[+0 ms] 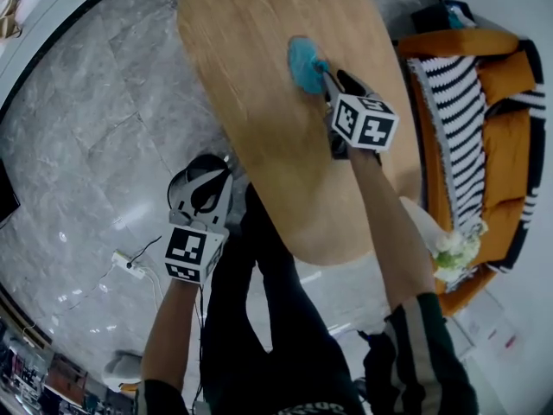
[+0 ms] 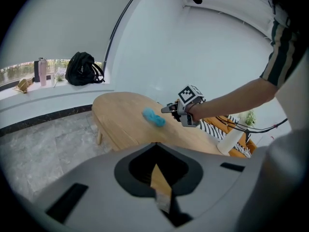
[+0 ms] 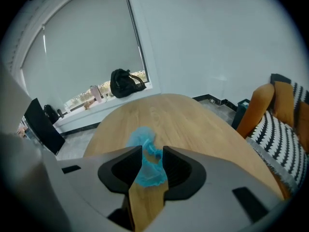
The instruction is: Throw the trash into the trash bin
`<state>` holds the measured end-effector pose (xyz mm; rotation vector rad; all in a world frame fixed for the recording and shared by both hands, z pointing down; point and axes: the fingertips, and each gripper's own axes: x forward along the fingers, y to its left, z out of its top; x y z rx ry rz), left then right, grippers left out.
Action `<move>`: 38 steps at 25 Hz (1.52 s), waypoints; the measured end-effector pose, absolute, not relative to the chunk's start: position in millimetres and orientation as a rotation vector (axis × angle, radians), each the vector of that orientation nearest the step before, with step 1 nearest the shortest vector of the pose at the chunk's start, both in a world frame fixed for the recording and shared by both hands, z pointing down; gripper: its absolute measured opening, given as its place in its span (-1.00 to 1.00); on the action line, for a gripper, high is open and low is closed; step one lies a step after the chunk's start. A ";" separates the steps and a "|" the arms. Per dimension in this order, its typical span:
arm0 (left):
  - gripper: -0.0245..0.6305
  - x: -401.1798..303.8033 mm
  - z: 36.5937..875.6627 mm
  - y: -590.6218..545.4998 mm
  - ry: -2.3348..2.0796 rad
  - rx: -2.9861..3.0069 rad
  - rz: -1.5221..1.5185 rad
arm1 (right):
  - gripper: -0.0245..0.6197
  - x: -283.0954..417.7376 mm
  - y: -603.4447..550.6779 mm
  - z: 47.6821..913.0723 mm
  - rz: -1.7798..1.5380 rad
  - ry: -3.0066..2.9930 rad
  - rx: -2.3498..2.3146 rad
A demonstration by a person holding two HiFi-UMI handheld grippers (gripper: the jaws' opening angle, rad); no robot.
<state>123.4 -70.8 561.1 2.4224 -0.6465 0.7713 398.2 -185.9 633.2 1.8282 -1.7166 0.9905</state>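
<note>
The oval wooden surface [image 1: 251, 85] fills the upper middle of the head view. The left gripper [image 1: 203, 188] hangs off its 8 o'clock edge above the floor [image 1: 95, 145], jaws together on nothing. The right gripper [image 1: 327, 76] reaches over the wood with its jaws apart. The crumpled blue trash [image 1: 302, 63] lies at its 11 o'clock, near end between the jaw tips.

1. I saw a long oval wooden table [image 1: 251, 102] standing on a grey marble floor [image 1: 86, 162].
2. An orange sofa [image 1: 510, 137] with a black-and-white striped throw [image 1: 454, 119] sat just beside it.
3. A black backpack [image 3: 124, 82] and bottles [image 2: 42, 71] rested on the window ledge [image 2: 29, 92], under a pale roller blind [image 3: 82, 52].
4. The walls [image 3: 207, 37] were plain white, evenly lit.
</note>
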 end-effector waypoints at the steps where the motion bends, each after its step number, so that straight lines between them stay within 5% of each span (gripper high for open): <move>1: -0.93 121.2 563.5 -72.2 -0.652 2.416 0.776 | -0.55 402.2 -190.6 640.2 0.984 -1.699 1.807; 10: -0.93 84.8 581.3 -81.1 -0.726 2.353 0.817 | -0.56 415.9 -208.2 682.5 1.004 -1.561 1.619; 17: -0.93 66.1 588.9 -79.4 -0.754 2.335 0.835 | -0.86 411.3 -200.3 690.8 0.994 -1.517 1.554; 38: -0.93 16.3 541.3 -35.1 -0.838 2.361 0.758 | -0.90 317.8 -195.6 552.0 0.765 -1.901 1.651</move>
